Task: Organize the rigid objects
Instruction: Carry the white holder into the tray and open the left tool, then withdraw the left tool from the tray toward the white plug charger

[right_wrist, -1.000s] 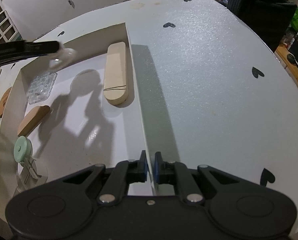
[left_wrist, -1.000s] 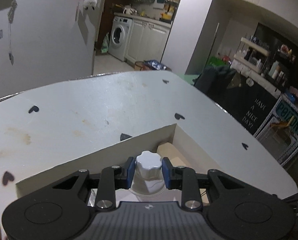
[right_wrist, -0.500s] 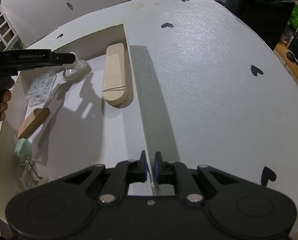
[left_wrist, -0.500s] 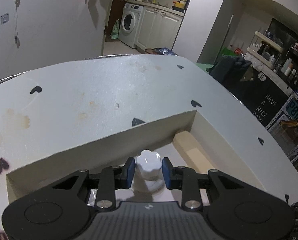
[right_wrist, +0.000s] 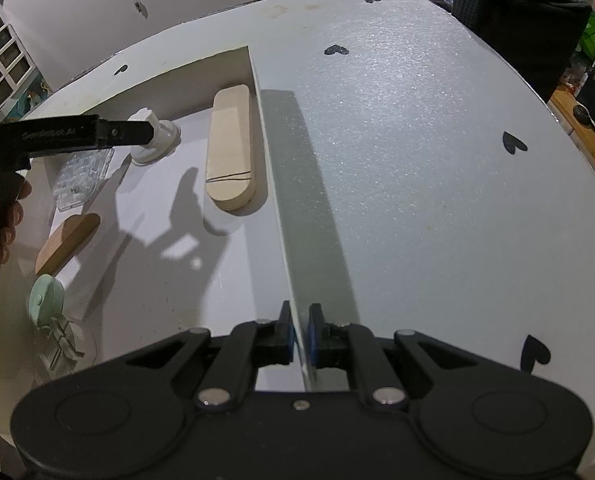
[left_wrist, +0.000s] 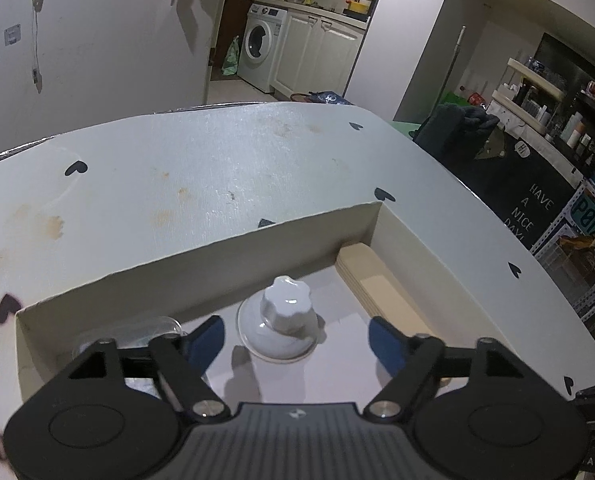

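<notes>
The left hand-held gripper (left_wrist: pixel 297 342) has just been opening; its blue pads now stand spread on either side of the white suction cup with a scalloped knob (left_wrist: pixel 283 326), touching nothing. The cup sits upright on the floor of the shallow white cardboard box (right_wrist: pixel 201 280), near its far wall, beside the pale wooden oblong board (right_wrist: pixel 229 148) lying along the right wall. The right hand-held gripper (right_wrist: pixel 300 336) is pressed together, pinching that right wall's rim.
</notes>
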Demonstrator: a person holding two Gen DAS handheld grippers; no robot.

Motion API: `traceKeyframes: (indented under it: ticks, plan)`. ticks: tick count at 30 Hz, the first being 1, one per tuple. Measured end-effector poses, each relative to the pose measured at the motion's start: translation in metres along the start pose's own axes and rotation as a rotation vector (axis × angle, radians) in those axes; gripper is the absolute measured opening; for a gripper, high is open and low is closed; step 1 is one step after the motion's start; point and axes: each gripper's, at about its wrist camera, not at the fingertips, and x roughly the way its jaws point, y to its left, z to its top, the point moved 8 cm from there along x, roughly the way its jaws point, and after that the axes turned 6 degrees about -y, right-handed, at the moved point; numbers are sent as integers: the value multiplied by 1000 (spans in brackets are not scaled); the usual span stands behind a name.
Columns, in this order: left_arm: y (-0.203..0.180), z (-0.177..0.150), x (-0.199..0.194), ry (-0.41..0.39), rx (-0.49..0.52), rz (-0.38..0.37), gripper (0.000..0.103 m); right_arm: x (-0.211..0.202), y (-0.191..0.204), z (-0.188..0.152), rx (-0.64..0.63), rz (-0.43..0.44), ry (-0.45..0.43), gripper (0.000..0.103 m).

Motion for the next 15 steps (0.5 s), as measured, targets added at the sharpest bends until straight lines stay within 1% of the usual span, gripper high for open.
traceKeyframes:
  ticks: [4, 6, 11, 15]
  plan:
    - [-5, -1, -8, -5, 2, -7, 91, -1, 0, -1, 0, 2, -5, 8]
    - [-8, -1, -13, -14, 6, -8, 98, -1, 0, -2, 0, 3, -8, 8]
    - [-15, 0, -29, -35, 26, -12, 102, -2, 0, -2, -3, 4, -14, 8]
    - [-19, 0, -48, -63, 31, -17, 103, -3, -1, -3, -6, 5, -17, 8]
